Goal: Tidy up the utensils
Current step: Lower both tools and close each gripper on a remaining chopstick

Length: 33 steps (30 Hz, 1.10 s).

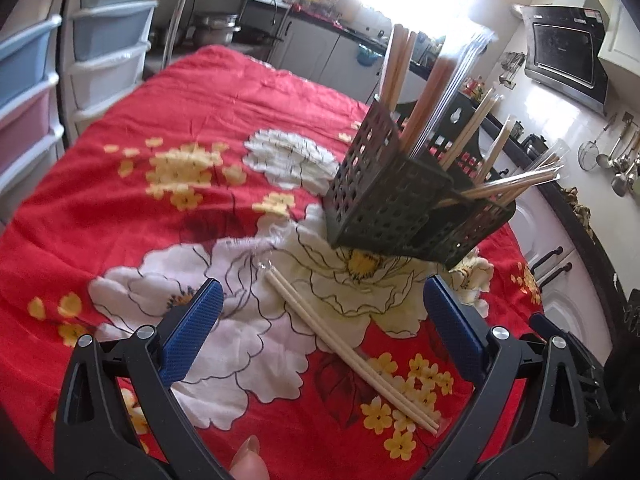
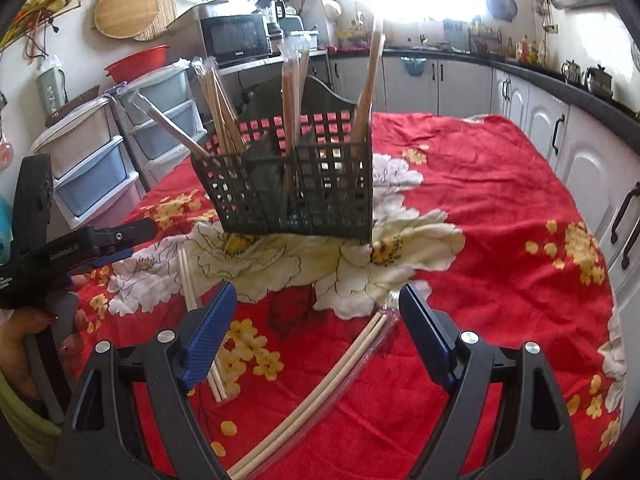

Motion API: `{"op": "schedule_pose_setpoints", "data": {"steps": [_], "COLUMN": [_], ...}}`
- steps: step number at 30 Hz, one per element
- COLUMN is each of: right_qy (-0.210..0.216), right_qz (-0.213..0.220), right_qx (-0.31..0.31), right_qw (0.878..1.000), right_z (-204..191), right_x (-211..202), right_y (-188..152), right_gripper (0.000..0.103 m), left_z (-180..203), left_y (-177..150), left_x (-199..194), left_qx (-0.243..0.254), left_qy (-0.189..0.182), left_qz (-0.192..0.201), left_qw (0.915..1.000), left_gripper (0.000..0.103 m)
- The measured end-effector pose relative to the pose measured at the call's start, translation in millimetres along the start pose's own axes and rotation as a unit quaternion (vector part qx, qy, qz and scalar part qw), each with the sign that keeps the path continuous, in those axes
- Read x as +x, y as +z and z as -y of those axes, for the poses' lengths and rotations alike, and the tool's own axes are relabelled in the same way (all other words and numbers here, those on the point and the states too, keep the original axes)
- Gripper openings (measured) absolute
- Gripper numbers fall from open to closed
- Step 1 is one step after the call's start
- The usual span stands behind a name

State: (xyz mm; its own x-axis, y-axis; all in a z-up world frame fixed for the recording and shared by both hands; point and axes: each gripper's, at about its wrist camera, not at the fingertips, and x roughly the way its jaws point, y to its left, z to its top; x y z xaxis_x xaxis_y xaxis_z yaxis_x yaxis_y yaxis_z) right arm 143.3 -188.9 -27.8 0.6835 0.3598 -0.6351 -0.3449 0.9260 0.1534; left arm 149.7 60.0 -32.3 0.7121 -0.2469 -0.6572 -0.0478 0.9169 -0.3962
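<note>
A home kitchen: white cabinets (image 2: pixel 516 92) under a dark counter (image 2: pixel 560 76), a microwave (image 2: pixel 236 38), ladles (image 1: pixel 620 160) hung on tiled wall, what looks like a range hood (image 1: pixel 568 52), plastic drawers (image 2: pixel 96 168)

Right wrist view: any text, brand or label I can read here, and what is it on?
"GenRobot.AI": white print on the black body of the left gripper, at the left edge of the right wrist view.
Microwave: a small brand mark below the door, too blurred to read.
Nothing else readable in either view.
</note>
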Motion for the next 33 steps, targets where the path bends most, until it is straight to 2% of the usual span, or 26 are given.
{"op": "schedule_pose_setpoints", "data": {"steps": [7,10,12,17,24,27,30,33], "right_qy": [-0.002,-0.004,-0.005,-0.006,0.022,0.033,0.040,0.040], "right_qz": [-0.027,-0.048,-0.061,-0.088,-0.125,-0.128,-0.132,-0.135], "right_qx": [0.011,0.023,0.034,0.061,0.113,0.136,0.154,0.162], "right_qw": [1.000,0.999,0.998,0.994,0.985,0.982,0.978,0.977], "right_z": [7,12,17,28,45,52,57,61], "right_x": [10,18,23,33,49,53,58,62], "right_y": [-7,-10,-13,-18,-21,-19,-17,-14], "right_gripper": [0.080,0.070,0.068,0.060,0.045,0.038,0.029,0.018], "left_z": [-9,-10,-11,-13,-21,-28,-29,-34], "left_y": [-5,-5,-6,-5,-1,1,5,7], "left_x": [17,23,27,39,52,56,59,62], "left_qx": [-0.019,-0.026,-0.031,-0.043,-0.062,-0.069,-0.068,-0.070], "left_qy": [-0.008,-0.014,-0.021,-0.031,-0.043,-0.044,-0.035,-0.021], "left_qz": [-0.022,-0.027,-0.030,-0.046,-0.052,-0.048,-0.047,-0.046], "left_qw": [0.9995,0.9992,0.9988,0.9975,0.9958,0.9955,0.9960,0.9963], "left_gripper": [0.092,0.092,0.091,0.076,0.068,0.060,0.051,0.034]}}
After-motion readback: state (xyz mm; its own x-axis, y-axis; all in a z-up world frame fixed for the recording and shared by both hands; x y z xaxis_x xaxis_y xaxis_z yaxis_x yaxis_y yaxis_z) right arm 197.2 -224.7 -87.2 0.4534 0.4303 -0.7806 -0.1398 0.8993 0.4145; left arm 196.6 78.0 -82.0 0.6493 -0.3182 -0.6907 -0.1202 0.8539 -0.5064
